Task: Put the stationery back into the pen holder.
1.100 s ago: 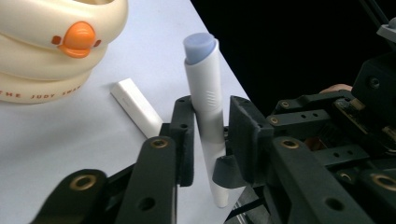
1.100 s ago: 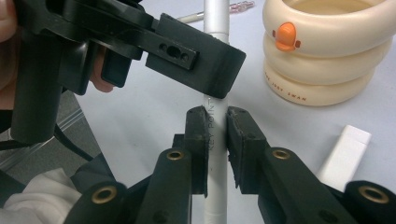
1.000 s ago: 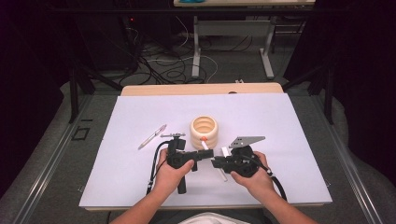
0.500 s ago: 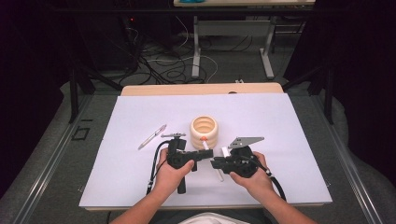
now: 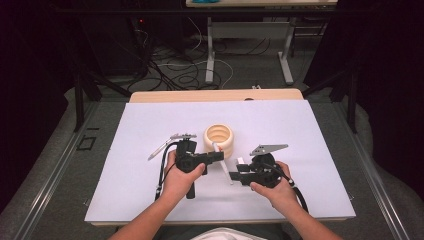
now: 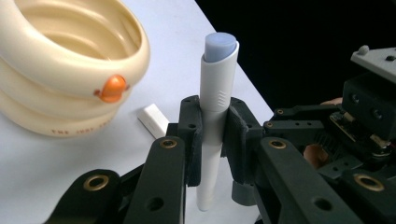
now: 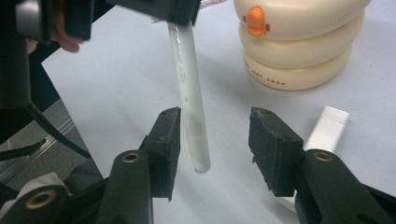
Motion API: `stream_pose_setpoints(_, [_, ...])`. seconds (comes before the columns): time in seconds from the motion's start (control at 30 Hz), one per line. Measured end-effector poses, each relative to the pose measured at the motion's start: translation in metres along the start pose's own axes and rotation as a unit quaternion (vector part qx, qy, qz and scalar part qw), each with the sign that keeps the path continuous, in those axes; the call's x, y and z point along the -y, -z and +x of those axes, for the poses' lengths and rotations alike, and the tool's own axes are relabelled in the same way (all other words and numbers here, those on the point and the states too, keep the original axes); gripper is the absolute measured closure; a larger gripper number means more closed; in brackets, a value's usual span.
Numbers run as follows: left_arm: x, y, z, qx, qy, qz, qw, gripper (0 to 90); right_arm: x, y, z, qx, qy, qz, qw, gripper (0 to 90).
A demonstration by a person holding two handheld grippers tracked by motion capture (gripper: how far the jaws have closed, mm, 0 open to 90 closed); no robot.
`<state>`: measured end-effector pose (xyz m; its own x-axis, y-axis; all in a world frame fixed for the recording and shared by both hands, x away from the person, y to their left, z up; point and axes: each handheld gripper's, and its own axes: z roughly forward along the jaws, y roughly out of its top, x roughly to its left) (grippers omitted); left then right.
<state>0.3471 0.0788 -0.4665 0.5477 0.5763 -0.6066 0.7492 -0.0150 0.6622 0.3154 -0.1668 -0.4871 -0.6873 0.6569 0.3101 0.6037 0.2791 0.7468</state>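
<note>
A white pen (image 6: pixel 219 74) with a pale blue end stands clamped between the jaws of my left gripper (image 6: pixel 215 105), which is shut on it. In the high view this left gripper (image 5: pixel 220 156) points right, just in front of a cream ribbed ring cup (image 5: pixel 218 137) with an orange knob (image 6: pixel 111 88). My right gripper (image 7: pixel 215 116) faces it. Its jaws have just been opening and now stand apart around the pen's lower end (image 7: pixel 194 135) without pressing it. A small white cap (image 7: pixel 327 128) lies on the sheet beside the cup.
A white sheet (image 5: pixel 150 200) covers the wooden table (image 5: pixel 215 96). A second pen (image 5: pixel 159 149) lies on it to the left of my left hand. Beyond the table are a dark floor with cables and the legs of another desk (image 5: pixel 210 55).
Both hands have kept their places. The right gripper's jaws stand wider apart around the pen's lower end than before.
</note>
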Motion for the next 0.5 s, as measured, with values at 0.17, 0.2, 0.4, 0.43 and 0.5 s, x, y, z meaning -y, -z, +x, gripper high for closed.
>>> stream_pose_setpoints(0.17, [-0.011, 0.002, -0.001, -0.019, -0.013, 0.004, 0.9997, 78.4, 0.000, 0.000, -0.008, 0.007, -0.009, 0.011, 0.9999, 46.8])
stream_pose_setpoints(0.2, [-0.013, 0.003, -0.001, -0.020, -0.015, 0.005, 0.9997, 78.4, 0.000, -0.001, -0.009, 0.006, -0.014, 0.013, 0.9998, 45.5])
stream_pose_setpoints(0.4, [-0.021, 0.004, -0.004, -0.037, -0.026, 0.003, 0.9990, 78.4, 0.001, -0.003, -0.014, 0.014, -0.020, 0.011, 0.9996, 42.7])
stream_pose_setpoints(0.43, [-0.023, 0.005, -0.004, -0.038, -0.030, 0.007, 0.9988, 78.4, 0.001, -0.003, -0.015, 0.015, -0.016, 0.016, 0.9996, 42.0])
stream_pose_setpoints(0.5, [-0.027, 0.005, -0.005, -0.041, -0.034, 0.010, 0.9985, 78.4, 0.002, -0.002, -0.016, 0.021, -0.016, 0.022, 0.9994, 40.9])
